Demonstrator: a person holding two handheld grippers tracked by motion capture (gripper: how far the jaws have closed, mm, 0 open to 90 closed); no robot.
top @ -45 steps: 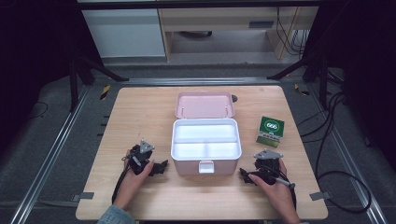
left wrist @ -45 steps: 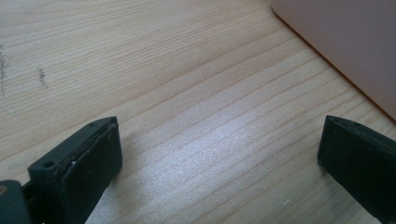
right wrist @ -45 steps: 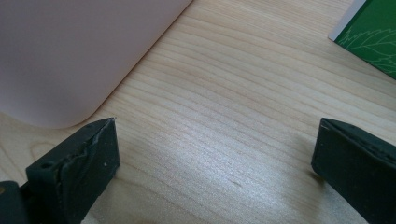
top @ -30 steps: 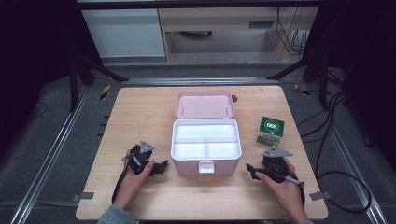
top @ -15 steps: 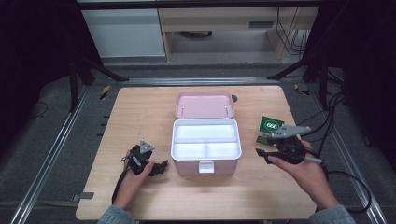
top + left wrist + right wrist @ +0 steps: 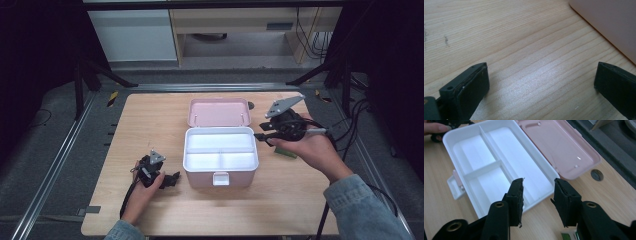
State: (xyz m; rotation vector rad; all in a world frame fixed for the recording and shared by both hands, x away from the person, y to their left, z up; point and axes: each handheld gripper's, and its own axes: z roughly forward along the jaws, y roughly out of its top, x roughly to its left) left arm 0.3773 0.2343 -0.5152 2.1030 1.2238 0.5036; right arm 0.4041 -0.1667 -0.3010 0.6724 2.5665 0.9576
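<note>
Dark floor and metal rails surround a pale wooden table (image 6: 150, 125); on it sits one storage box (image 6: 221, 156) with a white tray split into three compartments, its pink lid (image 6: 218, 112) lying open flat behind it, and a latch tab at the near wall. One small green packet (image 6: 286, 151) lies on the wood just right of the box, partly hidden under the right hand; its corner also shows at the bottom of the right gripper view (image 6: 569, 236).

Two grippers are in play; the left gripper (image 6: 172, 179) rests on the table beside the box's near left corner, jaws spread wide with nothing but bare wood between them. The right gripper (image 6: 261, 135) is held above the box's right edge, pointing toward the tray; its jaws have just been closing and now stand at a narrow gap with nothing between them.

The work in hand looks like getting the packet into the box, and the right gripper appears to be above it rather than on it; to do it well, I judge the hand should come down over the packet, take it across its short edges, grip firmly enough that the thin pack does not slip, then set it in one compartment without knocking the dividers; the left gripper could steady the box.
</note>
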